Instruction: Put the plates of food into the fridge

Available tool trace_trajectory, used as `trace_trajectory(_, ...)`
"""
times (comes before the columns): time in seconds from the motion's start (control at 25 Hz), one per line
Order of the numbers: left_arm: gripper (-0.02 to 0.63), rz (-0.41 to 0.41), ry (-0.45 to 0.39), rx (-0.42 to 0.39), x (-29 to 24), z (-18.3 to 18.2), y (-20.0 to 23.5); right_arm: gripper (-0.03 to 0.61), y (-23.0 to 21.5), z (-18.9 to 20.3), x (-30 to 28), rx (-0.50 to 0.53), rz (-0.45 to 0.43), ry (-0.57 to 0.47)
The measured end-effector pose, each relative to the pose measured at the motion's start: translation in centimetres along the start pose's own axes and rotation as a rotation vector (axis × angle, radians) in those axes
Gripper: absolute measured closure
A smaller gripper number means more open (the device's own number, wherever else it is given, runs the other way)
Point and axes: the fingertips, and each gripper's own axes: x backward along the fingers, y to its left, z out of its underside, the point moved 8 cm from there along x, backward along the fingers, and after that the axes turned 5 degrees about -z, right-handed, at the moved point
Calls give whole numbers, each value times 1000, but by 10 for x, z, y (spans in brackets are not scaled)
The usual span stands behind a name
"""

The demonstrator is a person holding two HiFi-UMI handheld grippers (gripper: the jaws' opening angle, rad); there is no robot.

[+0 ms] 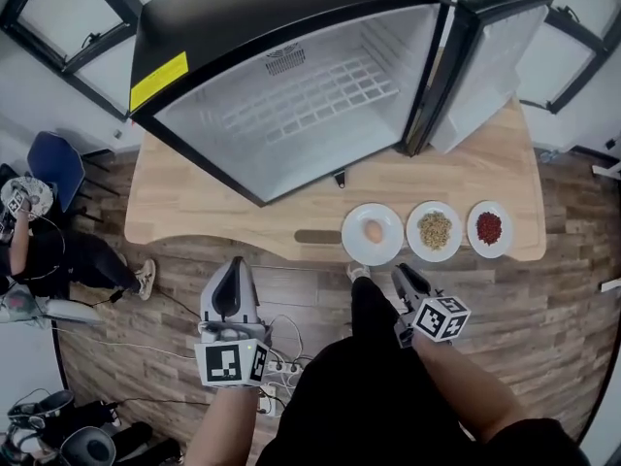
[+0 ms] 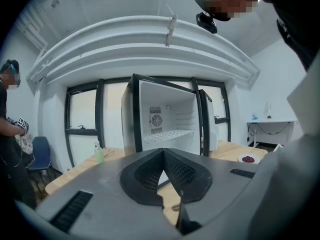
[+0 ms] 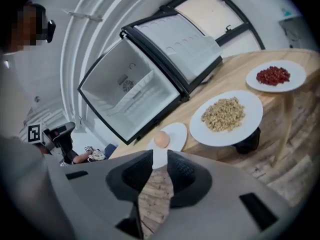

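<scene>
Three white plates sit in a row along the wooden table's [image 1: 223,212] near edge: one with an egg [image 1: 373,233], one with grains [image 1: 434,231], one with red bits [image 1: 489,228]. Behind them stands the black fridge [image 1: 301,95], empty, with its door [image 1: 490,66] swung wide to the right. My right gripper [image 1: 400,275] hangs just below the table edge, under the egg plate [image 3: 175,134]; its jaws stand slightly open with nothing between them. My left gripper [image 1: 233,265] is lower left over the floor, its tips meeting, and it faces the fridge [image 2: 167,119].
A seated person [image 1: 39,250] and a blue chair [image 1: 53,163] are off the table's left end. Cables [image 1: 281,357] lie on the wood floor by my feet. A small green bottle [image 2: 99,153] stands on the table's left part. A white desk [image 2: 270,126] is at the far right.
</scene>
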Motion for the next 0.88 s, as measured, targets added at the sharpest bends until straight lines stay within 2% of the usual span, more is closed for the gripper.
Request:
trace_trajectory(0.08, 609, 10, 12, -10, -4, 3, 0, 440, -6, 4, -9, -51, 5, 4)
trace_trajectory(0.36, 609, 8, 51, -27, -16, 13, 6, 434, -33, 16, -29, -292, 28, -27)
trace_trajectory(0.52, 609, -21, 72, -20, -18, 19, 14, 434, -34, 17, -41, -364, 5, -33)
trace_trajectory(0.64, 609, -27, 82, -21, -19, 20, 16, 438, -35, 16, -45, -397, -4, -34)
trace_trajectory(0.72, 609, -30, 85, -21, -20, 20, 16, 477, -35, 14, -46, -414, -11, -42)
trace_trajectory(0.88, 609, -36, 85, -12, -20, 19, 16, 526, -35, 13, -45, -549, -47, -90)
